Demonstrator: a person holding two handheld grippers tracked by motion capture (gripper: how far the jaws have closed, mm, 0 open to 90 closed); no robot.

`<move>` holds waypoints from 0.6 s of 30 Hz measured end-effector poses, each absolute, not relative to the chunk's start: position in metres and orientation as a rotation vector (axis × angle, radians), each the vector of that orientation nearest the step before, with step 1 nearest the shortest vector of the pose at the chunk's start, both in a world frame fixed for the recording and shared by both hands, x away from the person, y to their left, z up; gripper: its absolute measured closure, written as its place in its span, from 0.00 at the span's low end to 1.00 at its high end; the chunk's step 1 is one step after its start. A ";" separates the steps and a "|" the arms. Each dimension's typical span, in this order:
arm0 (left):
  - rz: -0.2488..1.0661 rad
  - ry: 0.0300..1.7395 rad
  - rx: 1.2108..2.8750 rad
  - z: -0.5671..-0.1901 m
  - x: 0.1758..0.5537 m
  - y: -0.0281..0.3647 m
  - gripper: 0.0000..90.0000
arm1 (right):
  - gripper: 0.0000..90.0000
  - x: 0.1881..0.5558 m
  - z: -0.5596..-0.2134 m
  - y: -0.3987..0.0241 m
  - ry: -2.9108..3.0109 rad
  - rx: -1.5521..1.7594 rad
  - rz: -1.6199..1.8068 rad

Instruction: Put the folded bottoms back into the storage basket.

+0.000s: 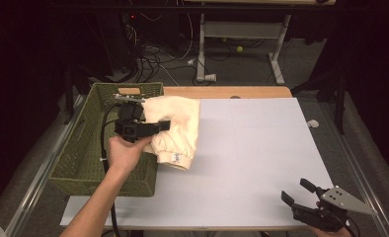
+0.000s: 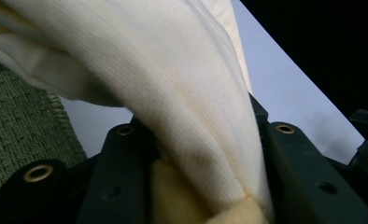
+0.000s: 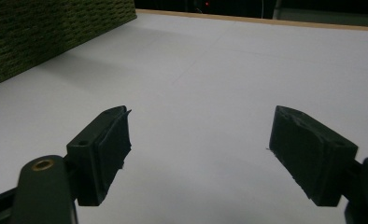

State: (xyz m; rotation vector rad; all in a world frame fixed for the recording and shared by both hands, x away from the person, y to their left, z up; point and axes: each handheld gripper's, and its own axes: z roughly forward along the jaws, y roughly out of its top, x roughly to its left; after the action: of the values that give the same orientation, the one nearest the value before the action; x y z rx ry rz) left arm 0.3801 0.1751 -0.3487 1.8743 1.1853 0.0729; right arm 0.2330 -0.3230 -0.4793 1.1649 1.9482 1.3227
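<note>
Nearest the lens in the left gripper view, the left gripper point(image 2: 205, 186) has its two black jaws clenched on a bunched fold of the cream garment point(image 2: 173, 79), the ribbed cloth rising from between the pads up and to the left. From the high view the garment point(image 1: 175, 129) is draped over the right-hand wall of the green woven basket point(image 1: 79, 158), part of it hanging inside, the larger part lying out on the white table top point(image 1: 261, 153). Its long axis runs from the basket's far right corner toward the person, with the cuffed end and a small label nearest the person. The left gripper point(image 1: 164, 125) points rightward across the basket's rim, held by the left hand point(image 1: 126, 153).

The basket stands at the table's left edge, so there is little room on that side. To the right of the garment the white surface lies open as far as the right and near edges.

The right gripper point(image 1: 296, 191) rests at the near right corner, well apart from the garment, its jaws spread wide with nothing between them. The right gripper view confirms that gap point(image 3: 198, 154) and shows the basket's woven wall point(image 3: 46, 32) at upper left. The close weave of the cloth pinched in the grip is seen in the left gripper view, while the garment's whole outline is seen from the high view
</note>
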 end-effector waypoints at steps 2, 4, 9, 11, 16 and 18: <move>0.079 1.187 1.864 -0.348 0.379 0.179 0.68 | 0.24 0.233 -0.479 -0.323 1.948 1.165 1.322; 0.080 1.189 1.853 -0.348 0.378 0.184 0.68 | 0.24 0.233 -0.479 -0.323 1.949 1.167 1.321; 0.088 1.204 1.839 -0.347 0.376 0.193 0.68 | 0.24 0.233 -0.479 -0.323 1.951 1.166 1.317; 0.090 1.205 1.834 -0.347 0.376 0.195 0.68 | 0.24 0.233 -0.479 -0.323 1.950 1.165 1.317; 0.095 1.214 1.810 -0.345 0.373 0.205 0.68 | 0.24 0.233 -0.479 -0.322 1.953 1.164 1.315; 0.101 1.220 1.801 -0.344 0.373 0.209 0.68 | 0.24 0.233 -0.479 -0.323 1.953 1.164 1.314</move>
State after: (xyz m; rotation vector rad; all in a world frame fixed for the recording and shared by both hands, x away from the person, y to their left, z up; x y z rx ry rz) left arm 0.3725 0.2093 -0.3439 1.8013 1.2202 0.1011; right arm 0.2331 -0.3225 -0.4795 1.1639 1.9534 1.3136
